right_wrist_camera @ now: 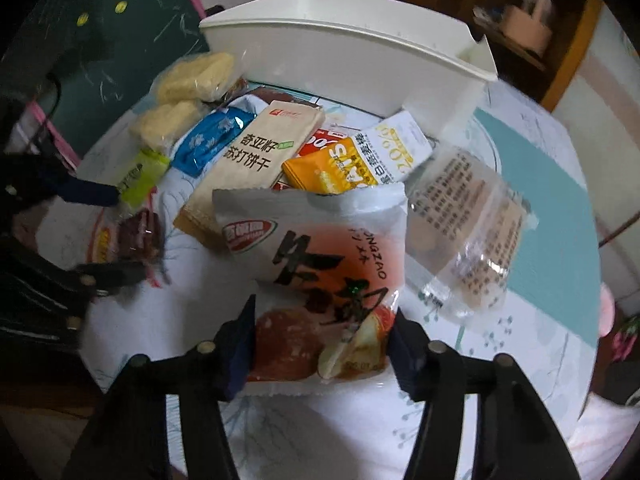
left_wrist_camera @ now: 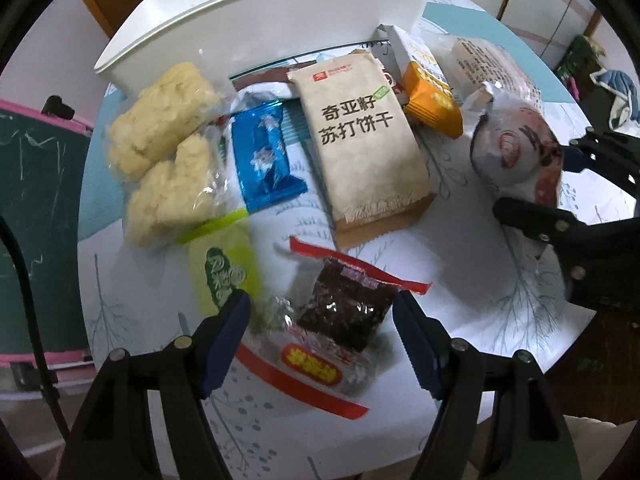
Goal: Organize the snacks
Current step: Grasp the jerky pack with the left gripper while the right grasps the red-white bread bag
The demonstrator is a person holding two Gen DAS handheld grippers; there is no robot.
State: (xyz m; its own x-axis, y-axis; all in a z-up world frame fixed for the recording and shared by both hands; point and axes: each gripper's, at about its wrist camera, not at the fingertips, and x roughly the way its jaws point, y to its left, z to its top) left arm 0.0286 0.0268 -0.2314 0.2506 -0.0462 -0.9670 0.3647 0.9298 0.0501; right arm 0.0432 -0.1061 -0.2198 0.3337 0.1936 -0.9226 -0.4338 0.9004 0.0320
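Snack packs lie on a patterned table in front of a white bin point(left_wrist_camera: 256, 16), also in the right wrist view point(right_wrist_camera: 344, 52). My left gripper point(left_wrist_camera: 322, 334) is open, its jaws either side of a clear pack of dark red snack point(left_wrist_camera: 348, 312) on the table. My right gripper point(right_wrist_camera: 324, 348) is shut on a white and red jujube bag point(right_wrist_camera: 320, 256), which also shows in the left wrist view point(left_wrist_camera: 516, 140), held off the table. A beige cracker pack point(left_wrist_camera: 364, 136) lies mid-table. Beside it are a blue wrapper point(left_wrist_camera: 264, 156) and an orange pack point(left_wrist_camera: 428, 100).
Two clear bags of yellow puffed cakes point(left_wrist_camera: 160, 152) and a green packet point(left_wrist_camera: 224, 268) lie left. A clear wrapped pastry point(right_wrist_camera: 472, 228) and a white carton point(right_wrist_camera: 396, 148) lie right. A green chalkboard point(left_wrist_camera: 36, 200) stands past the table's left edge.
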